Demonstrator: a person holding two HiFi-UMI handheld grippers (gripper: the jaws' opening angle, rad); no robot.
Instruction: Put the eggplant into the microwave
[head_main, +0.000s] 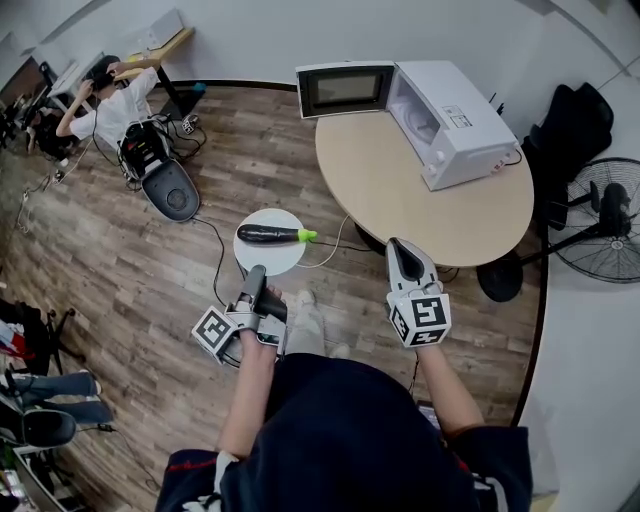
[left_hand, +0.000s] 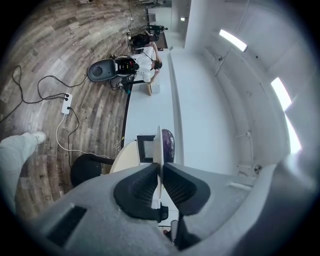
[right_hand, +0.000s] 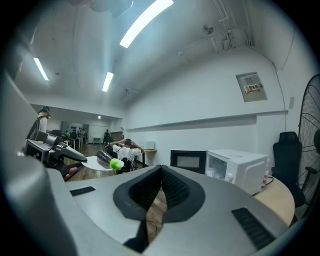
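Observation:
A dark purple eggplant (head_main: 270, 234) with a green stem lies on a small white plate (head_main: 272, 258) held out over the wooden floor. My left gripper (head_main: 257, 273) is shut on the plate's near rim; in the left gripper view the plate (left_hand: 159, 150) is edge-on between the pads, with the eggplant (left_hand: 168, 144) behind it. The white microwave (head_main: 455, 120) stands on the round table (head_main: 400, 190) with its door (head_main: 345, 90) swung open. My right gripper (head_main: 398, 246) hovers at the table's near edge, shut and empty. The right gripper view shows the eggplant (right_hand: 106, 159) at left and the microwave (right_hand: 235, 170) ahead.
A standing fan (head_main: 605, 215) and a dark chair (head_main: 565, 130) are right of the table. A black stool base (head_main: 500, 276) sits by the table's near right edge. Cables trail over the floor. A seated person (head_main: 110, 105) is at a desk far left.

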